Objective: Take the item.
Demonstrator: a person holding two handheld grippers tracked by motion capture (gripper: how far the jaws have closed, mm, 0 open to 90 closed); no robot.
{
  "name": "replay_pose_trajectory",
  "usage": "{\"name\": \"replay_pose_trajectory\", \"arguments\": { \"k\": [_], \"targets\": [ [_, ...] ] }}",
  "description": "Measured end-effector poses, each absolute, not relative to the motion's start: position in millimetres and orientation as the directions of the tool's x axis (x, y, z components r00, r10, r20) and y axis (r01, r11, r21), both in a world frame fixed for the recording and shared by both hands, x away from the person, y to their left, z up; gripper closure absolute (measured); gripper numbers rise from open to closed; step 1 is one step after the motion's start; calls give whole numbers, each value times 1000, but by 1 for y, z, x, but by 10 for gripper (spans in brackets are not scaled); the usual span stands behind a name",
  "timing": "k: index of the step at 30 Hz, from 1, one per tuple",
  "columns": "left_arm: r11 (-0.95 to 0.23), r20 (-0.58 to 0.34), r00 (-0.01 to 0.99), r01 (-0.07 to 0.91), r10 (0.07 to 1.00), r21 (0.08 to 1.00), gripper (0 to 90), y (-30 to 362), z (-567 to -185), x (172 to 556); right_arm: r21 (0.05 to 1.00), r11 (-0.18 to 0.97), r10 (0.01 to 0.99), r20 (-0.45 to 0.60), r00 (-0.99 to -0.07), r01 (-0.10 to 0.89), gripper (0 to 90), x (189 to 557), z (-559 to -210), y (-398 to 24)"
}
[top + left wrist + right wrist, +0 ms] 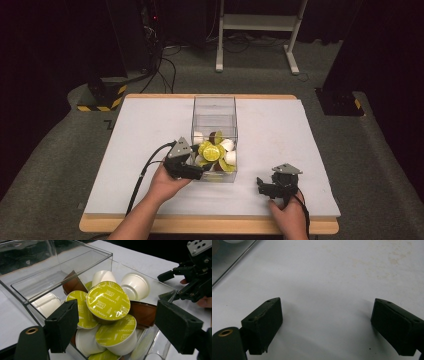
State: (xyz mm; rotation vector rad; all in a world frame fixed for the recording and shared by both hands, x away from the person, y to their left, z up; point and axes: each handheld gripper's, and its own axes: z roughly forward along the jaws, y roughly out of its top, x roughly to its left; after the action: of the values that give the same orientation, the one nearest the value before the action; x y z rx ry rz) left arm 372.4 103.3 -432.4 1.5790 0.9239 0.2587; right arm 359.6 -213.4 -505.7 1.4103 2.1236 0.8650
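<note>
White table (130, 150): left gripper (112, 322) open around capsules (108, 301).

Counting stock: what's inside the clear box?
The clear box holds coffee capsules: green-lidded, white and brown ones, piled up. Those beneath the top layer are covered, so their number can't be told.

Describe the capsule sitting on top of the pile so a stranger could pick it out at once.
Start at the clear plastic box in the middle of the white table; its near end holds a heap of coffee capsules. The topmost capsule lies between the open jaws of the left gripper, untouched. Its whole yellow-green foil lid, printed CAPPUCCINO, faces up and is unobstructed, while neighbouring lids are partly covered or show white or brown cups.
</note>
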Motion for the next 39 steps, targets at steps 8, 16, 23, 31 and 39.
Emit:
{"name": "replay_pose_trajectory", "arguments": {
  "k": [8,16,23,31,39],
  "targets": [
    [46,-329,649,413,686,909,200,96,-432,380,710,282,925,-23,-379,646,104,360,-506,-213],
    [23,-317,647,420,694,907,202,89,-434,385,710,283,925,-23,-379,646,104,360,-506,-214],
    [10,-308,636,426,708,904,214,82,-437,390,709,282,925,-23,-379,646,104,360,-506,-213],
    [5,-308,625,438,717,899,242,80,-440,395,709,282,925,-23,-379,646,105,360,-506,-213],
    [-24,-279,633,426,723,904,277,77,-442,395,709,283,925,-24,-379,646,105,360,-506,-214]
  ]
}}
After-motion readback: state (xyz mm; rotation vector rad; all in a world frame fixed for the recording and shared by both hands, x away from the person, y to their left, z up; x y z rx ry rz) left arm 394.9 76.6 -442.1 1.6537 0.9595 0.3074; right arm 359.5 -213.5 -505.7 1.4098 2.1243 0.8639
